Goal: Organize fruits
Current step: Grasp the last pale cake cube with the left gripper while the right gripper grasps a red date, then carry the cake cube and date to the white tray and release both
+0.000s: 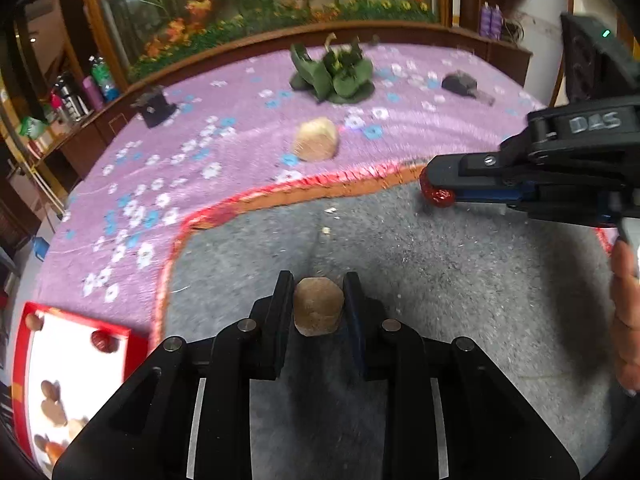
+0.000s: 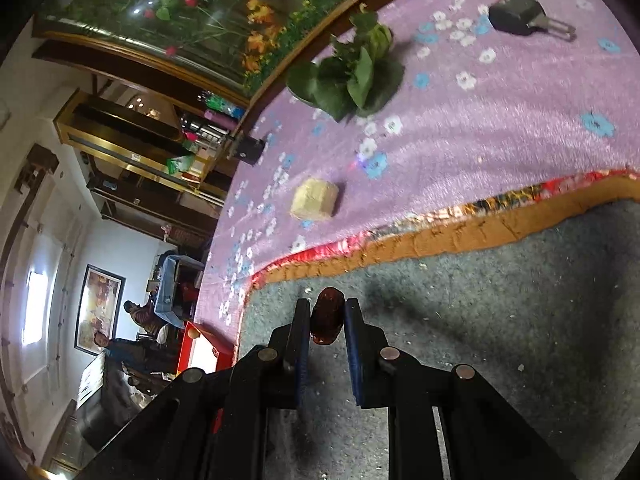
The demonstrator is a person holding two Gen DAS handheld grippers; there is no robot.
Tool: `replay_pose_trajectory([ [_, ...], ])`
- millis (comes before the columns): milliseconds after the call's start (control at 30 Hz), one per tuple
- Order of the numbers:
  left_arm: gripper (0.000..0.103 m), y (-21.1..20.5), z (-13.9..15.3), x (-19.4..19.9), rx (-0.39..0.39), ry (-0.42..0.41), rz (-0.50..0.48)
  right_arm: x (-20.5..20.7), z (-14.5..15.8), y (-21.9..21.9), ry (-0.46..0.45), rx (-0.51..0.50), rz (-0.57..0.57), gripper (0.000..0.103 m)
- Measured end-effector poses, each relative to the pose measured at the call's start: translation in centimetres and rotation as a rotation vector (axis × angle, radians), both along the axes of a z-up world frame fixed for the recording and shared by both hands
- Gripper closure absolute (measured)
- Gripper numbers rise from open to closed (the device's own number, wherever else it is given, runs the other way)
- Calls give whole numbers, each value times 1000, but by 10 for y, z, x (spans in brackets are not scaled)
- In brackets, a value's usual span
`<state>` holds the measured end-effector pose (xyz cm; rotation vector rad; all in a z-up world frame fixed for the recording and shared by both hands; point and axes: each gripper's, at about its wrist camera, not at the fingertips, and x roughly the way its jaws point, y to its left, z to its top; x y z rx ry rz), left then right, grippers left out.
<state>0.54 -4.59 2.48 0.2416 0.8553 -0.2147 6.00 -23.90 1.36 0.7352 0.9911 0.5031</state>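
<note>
Fruits are being gathered two at a time, one in each claw, probably so that both can go to the tray in a single trip. The left claw (image 1: 318,304) is clenched on a tan, blocky fruit (image 1: 319,306), its fingers pressing the two flat sides, which gives them parallel faces to bear on; it hangs over the grey mat (image 1: 440,280), though the left wrist view does not settle whether it is lifted clear. The right claw (image 2: 328,314) grasps a small dark-red fruit (image 2: 327,314) edge-on between its blue-lined fingers (image 2: 354,344), and in the left wrist view it reaches in from the right, ahead of the left claw, with the red fruit (image 1: 438,194) at its tip. A red-rimmed white tray (image 1: 24,360) lies to the left of the left claw and close beside it, already holding several brown and red fruits, so it looks like the sorting place. Ahead of both claws, beyond the mat's red-and-orange border, a pale cube-shaped fruit (image 1: 316,140) rests on the purple flowered cloth (image 1: 240,92), not yet collected. Farther off sits a bunch of green leaves (image 1: 334,74).
</note>
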Motion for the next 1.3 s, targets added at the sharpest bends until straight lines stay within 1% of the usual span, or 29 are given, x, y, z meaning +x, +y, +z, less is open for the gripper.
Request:
replay_pose_trajectory([
  [100, 78, 16, 21, -20, -24, -65, 23, -2, 6, 4, -43, -8, -13, 86],
  [267, 78, 57, 62, -59, -61, -183, 76, -10, 15, 4, -118, -39, -43, 86],
  [333, 78, 74, 76, -73, -77, -222, 97, -11, 15, 0, -129, -45, -69, 86],
  [467, 78, 114, 104, -103, -81, -316, 152, -14, 15, -7, -140, -43, -127, 86],
  [567, 78, 141, 117, -116, -97, -359, 198, -21, 24, 8, -152, -27, -112, 86],
  [633, 78, 158, 124, -123, -108, -386, 230, -30, 38, 35, -187, -34, -63, 87],
  [700, 78, 172, 126, -129, -113, -401, 257, -37, 49, 64, -208, -17, -7, 87],
  [800, 78, 197, 127, -138, -120, -415, 310, -48, 70, 121, -243, -1, 108, 87],
  [933, 78, 230, 122, -147, -134, -412, 377, -64, 90, 205, -286, -22, 265, 87],
  [1033, 78, 254, 118, -153, -129, -413, 433, -77, 92, 258, -299, -46, 356, 87],
  [1133, 78, 275, 111, -158, -125, -409, 485, -89, 82, 299, -289, -75, 424, 87],
  [1300, 78, 308, 92, -160, -130, -379, 559, -100, 61, 342, -262, -141, 489, 87],
])
